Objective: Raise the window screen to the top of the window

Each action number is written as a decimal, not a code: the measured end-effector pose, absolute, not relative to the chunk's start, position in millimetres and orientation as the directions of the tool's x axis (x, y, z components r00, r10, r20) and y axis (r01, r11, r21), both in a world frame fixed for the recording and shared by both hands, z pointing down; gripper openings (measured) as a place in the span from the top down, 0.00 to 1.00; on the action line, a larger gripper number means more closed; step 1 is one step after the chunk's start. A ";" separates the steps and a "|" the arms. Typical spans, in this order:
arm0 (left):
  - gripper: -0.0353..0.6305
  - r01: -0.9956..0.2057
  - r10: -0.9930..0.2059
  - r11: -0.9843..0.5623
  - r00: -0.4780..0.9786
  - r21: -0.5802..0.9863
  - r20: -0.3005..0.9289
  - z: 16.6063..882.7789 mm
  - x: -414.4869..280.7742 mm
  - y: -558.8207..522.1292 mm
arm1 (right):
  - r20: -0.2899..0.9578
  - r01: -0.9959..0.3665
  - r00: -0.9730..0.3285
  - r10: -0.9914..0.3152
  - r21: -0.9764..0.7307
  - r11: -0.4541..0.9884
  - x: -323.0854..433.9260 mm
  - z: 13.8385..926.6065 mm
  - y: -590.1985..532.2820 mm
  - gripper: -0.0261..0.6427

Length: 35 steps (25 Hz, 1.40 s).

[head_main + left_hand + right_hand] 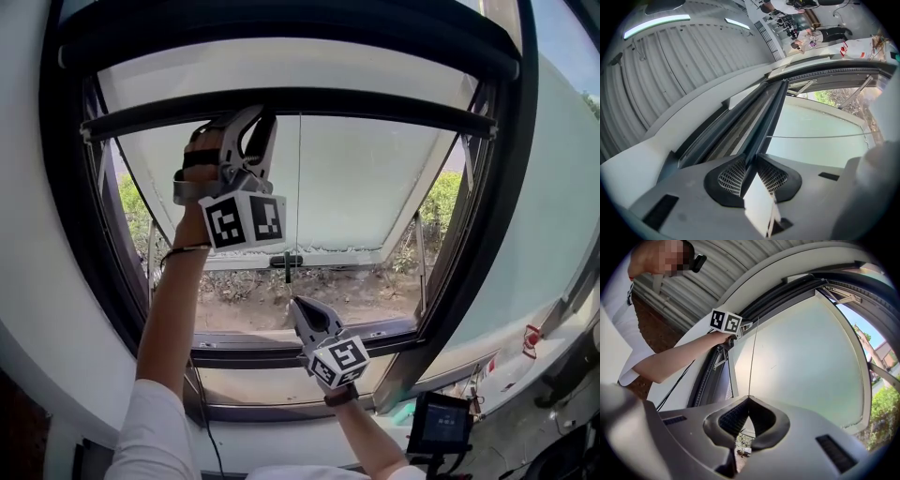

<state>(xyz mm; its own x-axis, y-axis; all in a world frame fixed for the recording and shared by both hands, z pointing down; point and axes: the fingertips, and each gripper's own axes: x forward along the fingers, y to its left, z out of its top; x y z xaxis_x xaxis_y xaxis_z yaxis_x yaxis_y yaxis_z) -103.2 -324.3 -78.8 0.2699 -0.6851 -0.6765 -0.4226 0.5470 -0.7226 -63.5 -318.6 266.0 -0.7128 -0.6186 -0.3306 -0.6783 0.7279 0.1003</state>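
Note:
The window screen's dark bottom bar (375, 101) runs across high in the window, just under the dark top housing (281, 33). My left gripper (261, 120) is raised to that bar and is shut on it; in the left gripper view the bar (769, 115) runs out from between the jaws (750, 165). A thin pull cord (298, 187) hangs from the bar's middle. My right gripper (296, 305) sits lower, shut on the cord, which leaves its tips (749, 398) and rises as a taut line (753, 357).
Beyond the bar, the frosted glass pane (366, 178) is swung outward, with bare ground and bushes (439, 202) outside. The dark window frame (469, 253) slants down at the right. A small screen device (439, 424) stands at the lower right.

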 end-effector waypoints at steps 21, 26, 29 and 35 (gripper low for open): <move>0.87 -0.373 -0.584 0.675 0.256 -0.637 -0.770 -181.4 -113.4 -318.9 | -0.520 -0.687 -0.672 -0.527 0.173 0.705 -47.5 164.9 -317.9 0.96; 0.87 -0.368 -0.591 0.677 0.243 -0.637 -0.769 -184.4 -113.7 -318.1 | -0.503 -0.700 -0.668 -0.548 0.175 0.693 -45.1 162.9 -320.8 0.96; 0.87 -0.411 -0.600 0.649 0.241 -0.640 -0.763 -173.8 -111.2 -314.4 | -0.527 -0.708 -0.648 -0.550 0.151 0.690 -41.9 163.3 -316.3 0.96; 0.87 -0.518 -0.652 0.489 0.318 -0.702 -0.689 -91.4 -104.8 -305.5 | -0.630 -0.738 -0.564 -0.533 0.096 0.668 -21.0 158.3 -281.4 0.96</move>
<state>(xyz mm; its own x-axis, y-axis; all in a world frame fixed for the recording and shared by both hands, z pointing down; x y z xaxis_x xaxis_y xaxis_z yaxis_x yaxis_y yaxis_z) -104.8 -305.5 -91.4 0.3178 -0.6515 -0.6889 -0.5184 0.4890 -0.7016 -21.0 -281.4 158.3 -0.5644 -0.5333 -0.6301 -0.7382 0.6678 0.0960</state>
